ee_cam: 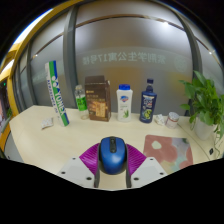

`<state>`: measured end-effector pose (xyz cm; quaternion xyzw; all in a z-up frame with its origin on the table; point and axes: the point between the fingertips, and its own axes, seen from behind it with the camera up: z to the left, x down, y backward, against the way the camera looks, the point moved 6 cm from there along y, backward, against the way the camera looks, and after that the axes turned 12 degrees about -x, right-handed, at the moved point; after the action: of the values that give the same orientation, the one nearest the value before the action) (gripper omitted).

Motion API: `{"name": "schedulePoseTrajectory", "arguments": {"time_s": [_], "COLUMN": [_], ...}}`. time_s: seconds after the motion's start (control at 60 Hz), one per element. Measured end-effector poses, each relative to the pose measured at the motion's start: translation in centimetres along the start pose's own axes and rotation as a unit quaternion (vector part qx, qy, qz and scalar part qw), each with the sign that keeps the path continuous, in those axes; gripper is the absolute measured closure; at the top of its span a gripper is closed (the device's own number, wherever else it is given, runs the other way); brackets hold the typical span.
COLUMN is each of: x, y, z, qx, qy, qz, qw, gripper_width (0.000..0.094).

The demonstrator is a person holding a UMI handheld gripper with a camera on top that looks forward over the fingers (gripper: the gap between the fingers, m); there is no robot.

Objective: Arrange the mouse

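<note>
A blue computer mouse (112,153) with a dark scroll wheel sits between my two fingers, and both magenta pads (91,155) press against its sides. My gripper (112,160) is shut on the mouse and holds it above the pale tabletop (60,135). A pinkish mouse mat (168,150) lies on the table just to the right of the fingers, beyond them.
Along the back of the table stand a green tube (54,100), a green bottle (80,100), a brown box (97,98), a white carton (125,101) and a blue bottle (149,101). A potted plant (205,100) stands at the right. A small white cup (173,118) sits near it.
</note>
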<state>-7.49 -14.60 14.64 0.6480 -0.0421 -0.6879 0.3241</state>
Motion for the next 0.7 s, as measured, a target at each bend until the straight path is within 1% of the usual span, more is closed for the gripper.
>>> {"name": "schedulePoseTrajectory", "arguments": {"time_s": [0.083, 0.133, 0.183, 0.233, 0.283, 0.317, 0.4, 0.467, 0.533, 0.6, 0.667, 0.7], "x": [-4.7, -6.2, -6.3, -5.1, -2.8, -1.3, 2.6, 4.9, 5.7, 6.3, 6.2, 5.9], "y": [0.5, 0.5, 0.2, -0.3, -1.2, -1.8, -3.1, -3.7, -4.0, -4.3, -4.0, -3.5], "z": [-4.9, -8.7, -12.7, -16.4, -19.8, -21.5, -24.2, -25.4, -25.8, -25.4, -25.5, -25.4], "qx": [0.024, 0.048, 0.075, 0.102, 0.121, 0.129, 0.137, 0.142, 0.140, 0.128, 0.134, 0.138], "qy": [-0.014, -0.024, -0.033, -0.040, -0.049, -0.057, -0.083, -0.085, -0.090, -0.104, -0.102, -0.099], "qz": [-0.045, -0.053, -0.055, -0.040, -0.022, 0.003, 0.050, 0.070, 0.076, 0.085, 0.085, 0.087], "qw": [0.999, 0.997, 0.995, 0.993, 0.991, 0.990, 0.986, 0.984, 0.983, 0.983, 0.982, 0.982], "gripper_width": [0.0579, 0.0579, 0.0578, 0.0580, 0.0581, 0.0580, 0.0581, 0.0575, 0.0527, 0.0469, 0.0420, 0.0352]}}
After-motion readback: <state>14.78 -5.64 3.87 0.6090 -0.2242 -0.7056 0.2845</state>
